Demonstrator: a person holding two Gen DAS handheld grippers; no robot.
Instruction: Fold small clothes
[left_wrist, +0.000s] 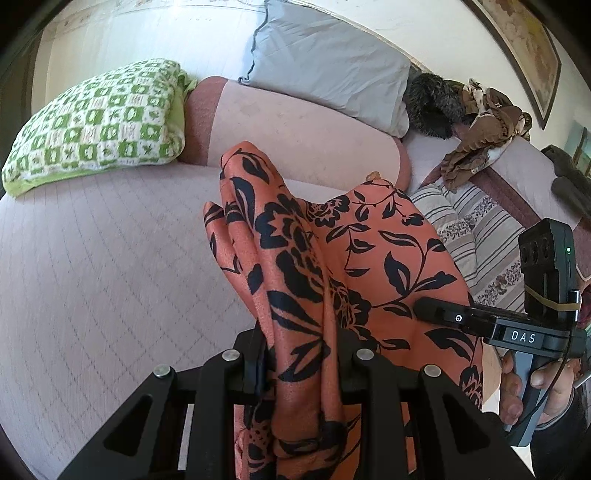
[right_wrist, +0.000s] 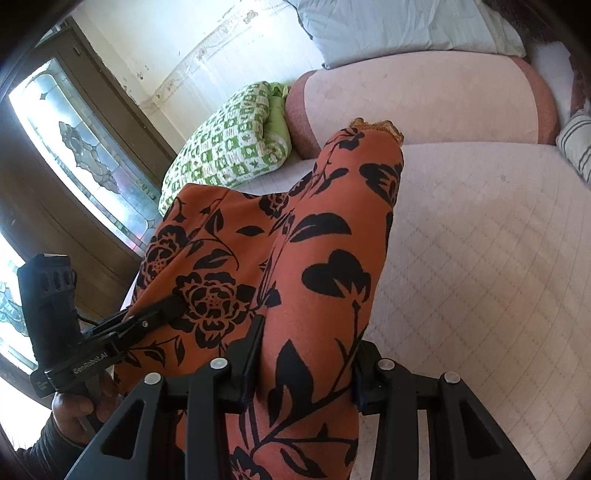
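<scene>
An orange garment with a black flower print (left_wrist: 332, 266) hangs between both grippers above a pale pink quilted bed (left_wrist: 110, 266). My left gripper (left_wrist: 301, 354) is shut on a bunched fold of it. The right gripper (left_wrist: 428, 308) shows at the right of the left wrist view, pinching the cloth's edge. In the right wrist view the same garment (right_wrist: 325, 258) drapes over my right gripper (right_wrist: 306, 354), which is shut on it. The left gripper (right_wrist: 173, 306) shows at the left there, gripping the cloth too.
A green checked pillow (left_wrist: 99, 125), a pink bolster (left_wrist: 295, 129) and a grey pillow (left_wrist: 325, 62) lie at the bed's head. A striped blanket (left_wrist: 476, 229) and brown clothes (left_wrist: 480, 129) lie at the right. A stained-glass window (right_wrist: 85, 155) is beside the bed.
</scene>
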